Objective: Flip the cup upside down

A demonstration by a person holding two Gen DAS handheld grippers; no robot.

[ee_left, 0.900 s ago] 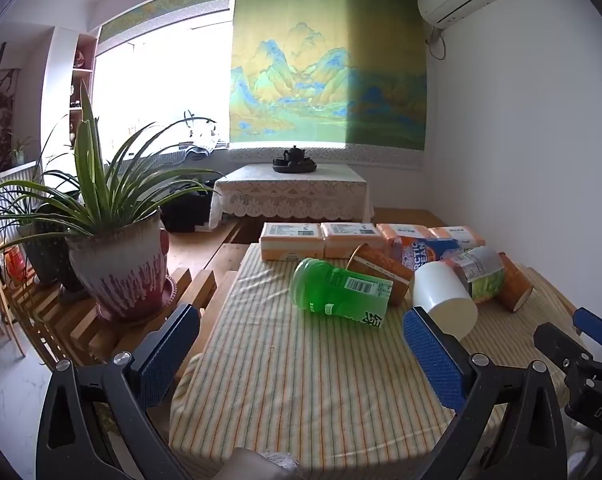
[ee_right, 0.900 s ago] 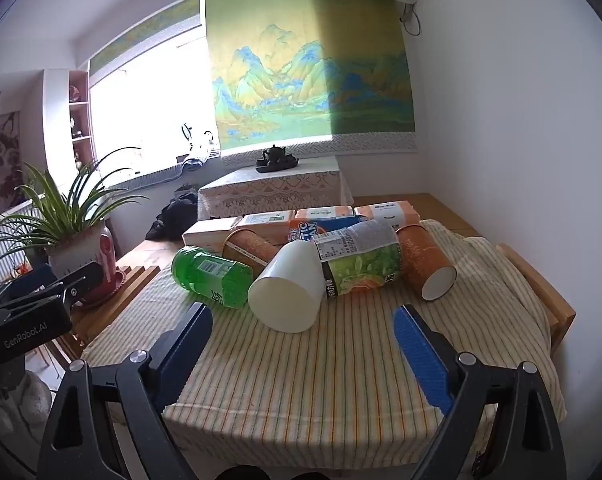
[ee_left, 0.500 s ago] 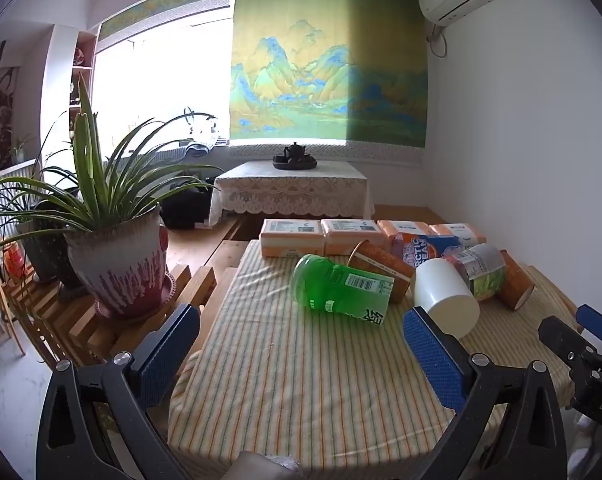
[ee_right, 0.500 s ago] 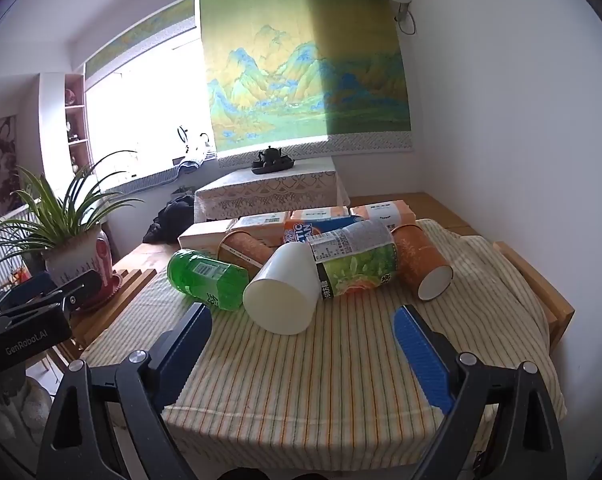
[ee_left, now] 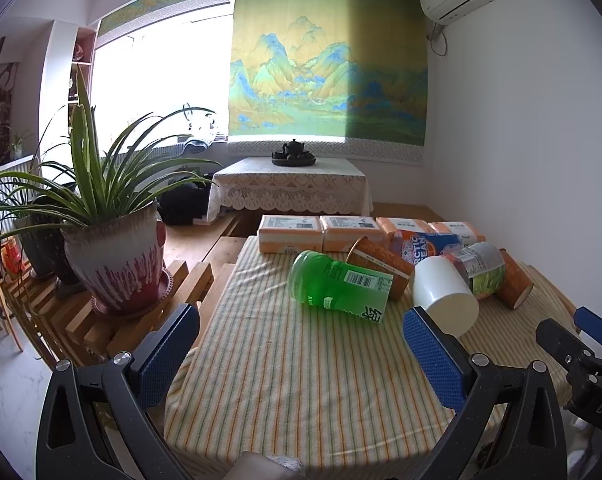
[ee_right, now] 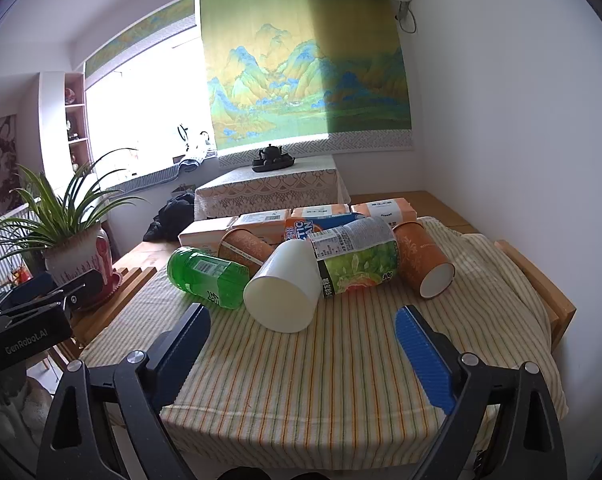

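- One plain white cup (ee_right: 285, 295) lies on its side.
- Two orange patterned paper cups: one (ee_right: 423, 258) at the right, one (ee_right: 243, 249) behind the green bottle.
- Two plastic bottles lying down: a bright green one (ee_right: 207, 276) and a clear one with a green fruit label (ee_right: 355, 258).
- Four orange-wrapped tissue packs (ee_left: 291, 233) in a row at the back.
- One blue and orange packet (ee_left: 425, 243) among them.
- One striped tablecloth (ee_right: 321, 368).
- Two black grippers with blue pads: left (ee_left: 301, 354), right (ee_right: 303, 346).
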